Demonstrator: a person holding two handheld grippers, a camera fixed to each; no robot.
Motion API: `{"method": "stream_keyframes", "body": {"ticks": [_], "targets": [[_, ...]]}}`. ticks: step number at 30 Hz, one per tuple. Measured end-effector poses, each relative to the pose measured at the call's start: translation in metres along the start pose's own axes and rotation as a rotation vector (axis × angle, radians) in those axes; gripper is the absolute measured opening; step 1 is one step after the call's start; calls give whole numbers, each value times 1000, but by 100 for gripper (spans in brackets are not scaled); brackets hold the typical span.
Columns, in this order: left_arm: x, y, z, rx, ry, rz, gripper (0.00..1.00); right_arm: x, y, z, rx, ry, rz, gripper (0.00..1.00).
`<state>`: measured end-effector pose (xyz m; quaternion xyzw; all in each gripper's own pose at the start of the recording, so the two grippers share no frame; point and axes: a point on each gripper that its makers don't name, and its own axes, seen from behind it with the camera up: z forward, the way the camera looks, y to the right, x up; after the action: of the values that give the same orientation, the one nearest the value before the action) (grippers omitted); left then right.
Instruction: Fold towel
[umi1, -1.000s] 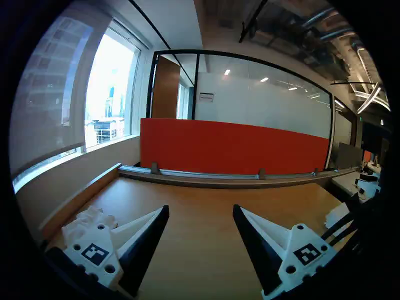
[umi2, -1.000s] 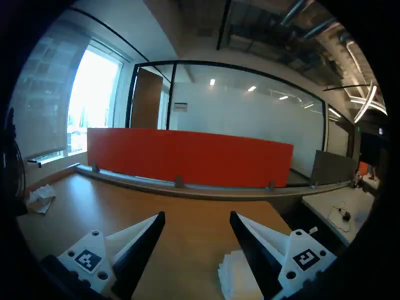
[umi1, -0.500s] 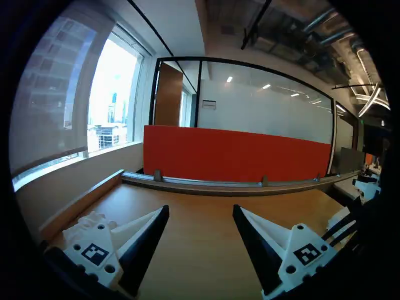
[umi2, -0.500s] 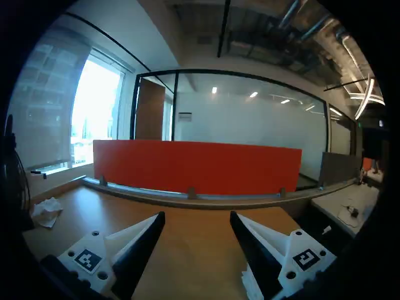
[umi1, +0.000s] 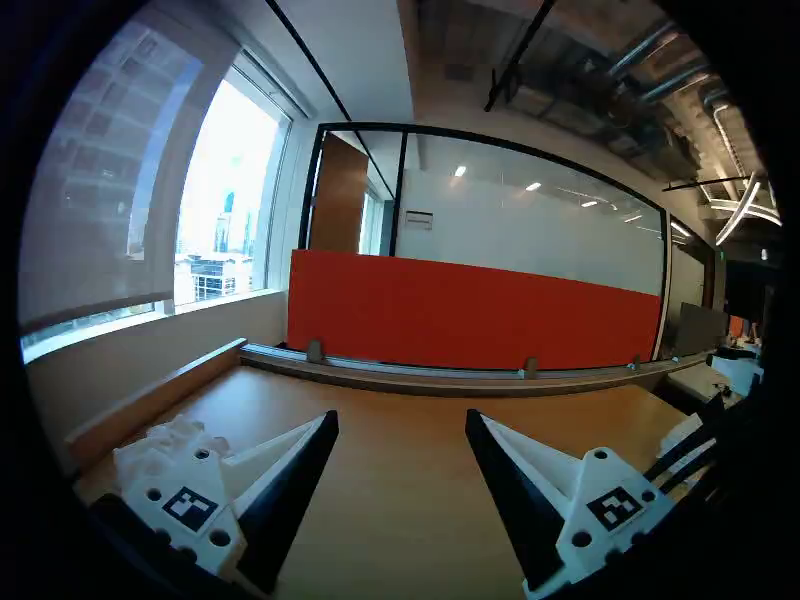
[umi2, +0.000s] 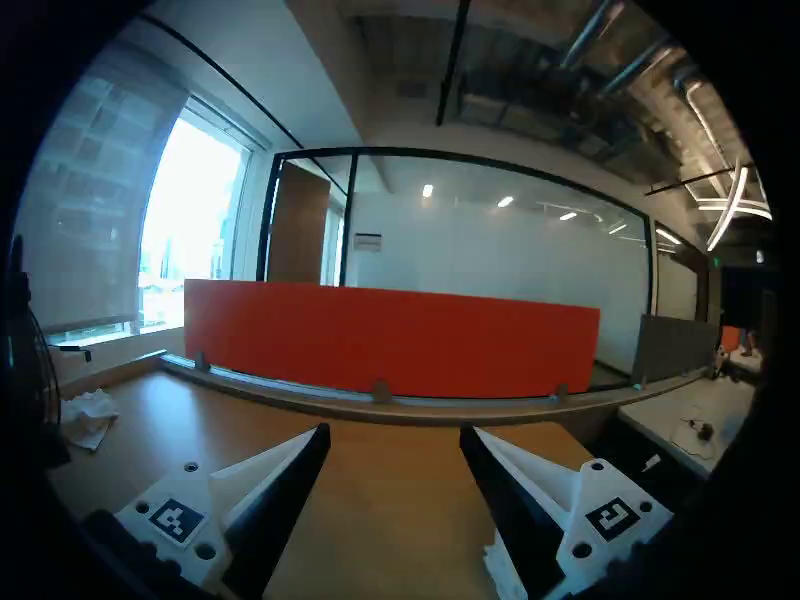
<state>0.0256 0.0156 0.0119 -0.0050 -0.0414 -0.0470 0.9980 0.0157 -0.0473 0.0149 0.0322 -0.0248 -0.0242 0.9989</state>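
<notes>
In the left gripper view my left gripper (umi1: 400, 416) stands open over the wooden desk (umi1: 400, 480) with nothing between its fingers. A crumpled white towel (umi1: 165, 440) lies just behind its left finger, near the desk's left edge. My right gripper (umi2: 393, 430) is open too and holds nothing. A folded white towel (umi2: 497, 565) peeks out under its right finger at the bottom of the right gripper view. The crumpled towel (umi2: 88, 415) lies far left on the desk there. A white folded piece (umi1: 685, 435) shows at the right edge of the left gripper view, partly behind dark bars.
An orange divider panel (umi1: 470, 315) on a grey rail (umi1: 420, 368) closes the desk's far side. A window ledge (umi1: 150, 395) runs along the left. Another desk (umi2: 690, 420) with small items stands to the right. Glass walls lie beyond.
Both views have tilted upward slightly. The folded towel has slipped lower, almost out of the right gripper view. Both grippers stay open.
</notes>
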Motion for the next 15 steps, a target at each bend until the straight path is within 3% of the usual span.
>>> {"method": "stream_keyframes", "body": {"ticks": [9,15], "targets": [[-35,0,5,-8,16,75,94,-20,-7,-6,3,-16,16,100],[-56,-7,4,-4,40,91,94,-29,0,-6,-14,-28,38,100]]}}
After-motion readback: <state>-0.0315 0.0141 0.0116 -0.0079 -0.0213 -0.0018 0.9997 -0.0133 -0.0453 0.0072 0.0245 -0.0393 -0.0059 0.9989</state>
